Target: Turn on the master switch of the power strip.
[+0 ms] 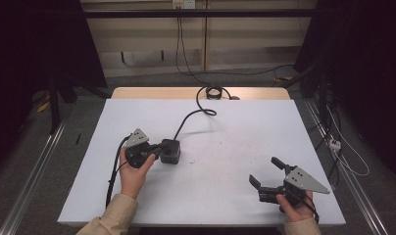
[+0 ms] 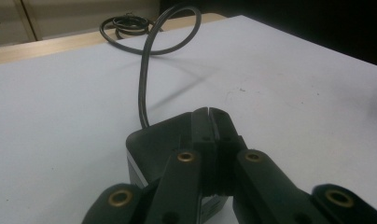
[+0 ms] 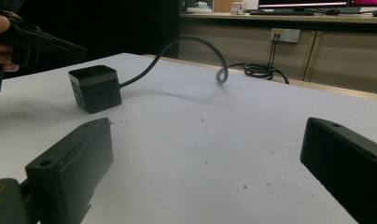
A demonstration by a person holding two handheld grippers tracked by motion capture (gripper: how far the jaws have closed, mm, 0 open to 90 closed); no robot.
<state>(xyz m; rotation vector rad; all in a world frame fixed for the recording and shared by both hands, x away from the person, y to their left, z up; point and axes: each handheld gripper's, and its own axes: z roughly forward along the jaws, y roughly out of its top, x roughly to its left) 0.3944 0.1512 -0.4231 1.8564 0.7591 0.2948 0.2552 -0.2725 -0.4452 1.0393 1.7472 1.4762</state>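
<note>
table (image 1: 225,196), one, white-topped, carries one black power cube (image 1: 170,151) left of centre, its single cable (image 1: 198,113) looping back. left gripper (image 2: 209,113) rests pressed together over the cube; right gripper (image 1: 267,170) gapes apart. right gripper view reveals the cube's sockets.

Lab, black curtains (image 1: 34,44), floor rails (image 1: 32,171), monitors (image 3: 308,3)

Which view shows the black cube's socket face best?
The right gripper view: the black cube turns a slotted side face to it. The high view shows mostly its top; in the left gripper view the shut jaws cover it.
</note>
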